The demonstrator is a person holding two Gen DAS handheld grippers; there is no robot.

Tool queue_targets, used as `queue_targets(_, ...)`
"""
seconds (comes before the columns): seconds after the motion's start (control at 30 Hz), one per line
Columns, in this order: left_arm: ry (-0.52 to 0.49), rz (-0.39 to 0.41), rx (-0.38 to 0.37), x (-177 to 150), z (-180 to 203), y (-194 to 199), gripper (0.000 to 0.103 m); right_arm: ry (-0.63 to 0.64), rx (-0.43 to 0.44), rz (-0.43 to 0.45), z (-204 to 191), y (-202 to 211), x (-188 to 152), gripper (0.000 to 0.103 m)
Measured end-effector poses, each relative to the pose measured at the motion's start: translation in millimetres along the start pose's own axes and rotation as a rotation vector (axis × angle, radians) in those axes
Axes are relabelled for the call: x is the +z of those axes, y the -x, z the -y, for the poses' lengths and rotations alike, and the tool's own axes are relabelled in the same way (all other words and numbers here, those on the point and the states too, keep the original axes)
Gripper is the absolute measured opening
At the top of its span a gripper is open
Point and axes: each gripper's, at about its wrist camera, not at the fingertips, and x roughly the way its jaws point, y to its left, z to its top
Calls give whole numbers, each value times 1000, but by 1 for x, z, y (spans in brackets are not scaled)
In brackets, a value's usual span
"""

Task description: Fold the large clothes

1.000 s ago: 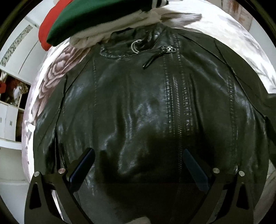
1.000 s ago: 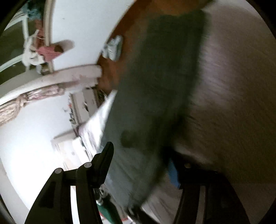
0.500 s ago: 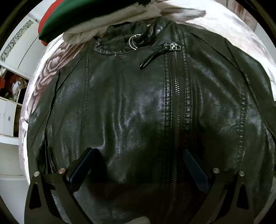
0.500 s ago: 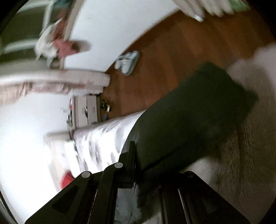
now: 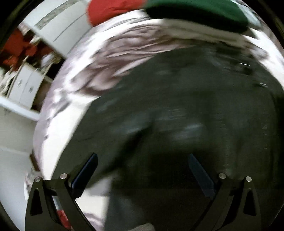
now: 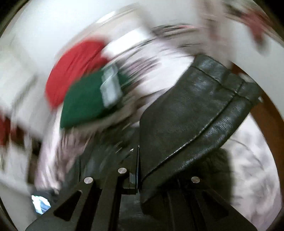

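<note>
Right gripper (image 6: 138,160) clamped on black leather jacket (image 6: 191,113) sleeve, left gripper (image 5: 142,170) jaws apart above jacket, bed (image 5: 74,99) underneath.

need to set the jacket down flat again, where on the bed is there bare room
Bare floral bedspread lies left of the black leather jacket, toward the white shelves. More shows beyond the sleeve clamped in the right gripper. Crowded along the head: a folded green garment and red garment.

Both fisheye views are heavily motion-blurred, dim below, with dark corners.
</note>
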Motion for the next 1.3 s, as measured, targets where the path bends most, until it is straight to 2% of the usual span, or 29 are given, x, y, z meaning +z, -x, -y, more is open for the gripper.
queue_targets(0.07, 30, -17, 47, -7, -32, -11, 103, 154, 20, -85, -66, -45, -17, 5)
queue_targets(0.17, 58, -60, 79, -19, -70, -29, 103, 382, 3, -279, -151, -116, -71, 5)
queue_targets(0.2, 66, -71, 83, -22, -79, -33, 103, 401, 7, -335, -160, -131, -83, 6)
queue_targets(0.27, 81, -89, 77, -27, -97, -42, 103, 397, -2, -423, -158, -151, -102, 17)
queue_targets(0.3, 83, -94, 73, -31, -103, -43, 103, 367, 12, -431, -159, -150, -103, 19)
queue_targets(0.33, 85, -96, 64, -33, -108, -45, 103, 304, 55, -436, -155, -145, -99, 28)
queue_targets(0.37, 88, -101, 48, -36, -115, -46, 103, 219, 113, -443, -146, -136, -97, 48)
queue_targets(0.4, 91, -107, 36, -41, -119, -45, 103, 120, 155, -438, -134, -123, -92, 56)
queue_targets(0.43, 97, -113, 26, -45, -123, -43, 103, 38, 178, -420, -120, -108, -90, 59)
queue_targets(0.5, 124, -140, -5, -53, -133, -40, 103, -98, 168, -375, -89, -75, -90, 59)
queue_targets(0.57, 166, -187, -40, -65, -148, -42, 103, -205, 79, -367, -49, -47, -92, 59)
queue_targets(0.63, 203, -222, -72, -73, -160, -44, 103, -268, -65, -442, -17, -39, -109, 59)
queue_targets(0.67, 220, -244, -98, -79, -165, -46, 103, -297, -109, -487, -5, -41, -118, 59)
queue_targets(0.7, 224, -263, -119, -84, -168, -49, 103, -338, -107, -513, 9, -43, -128, 59)
queue_targets(0.73, 223, -280, -136, -87, -170, -54, 103, -365, -99, -524, 19, -47, -134, 54)
queue_targets(0.77, 224, -293, -149, -92, -171, -59, 103, -370, -133, -505, 28, -49, -138, 47)
queue_targets(0.8, 232, -306, -167, -97, -172, -63, 103, -355, -228, -446, 37, -49, -137, 46)
queue_targets(0.83, 241, -312, -180, -100, -173, -65, 103, -360, -277, -410, 45, -48, -133, 45)
queue_targets(0.9, 264, -316, -204, -106, -177, -71, 103, -507, -260, -379, 64, -54, -142, 41)
queue_targets(0.97, 292, -334, -217, -109, -181, -77, 103, -559, -255, -379, 59, -58, -153, 40)
queue_targets(1.03, 346, -360, -247, -113, -190, -83, 103, -497, -290, -388, 35, -53, -158, 42)
queue_targets(1.1, 437, -387, -306, -120, -203, -89, 103, -454, -286, -409, 7, -45, -168, 43)
queue_targets(1.17, 543, -399, -408, -129, -219, -94, 103, -444, -238, -420, -21, -36, -182, 50)
queue_targets(1.23, 673, -413, -553, -142, -236, -104, 103, -438, -197, -430, -50, -27, -197, 51)
queue_targets(1.3, 812, -388, -657, -155, -254, -114, 103, -419, -140, -430, -83, -28, -212, 54)
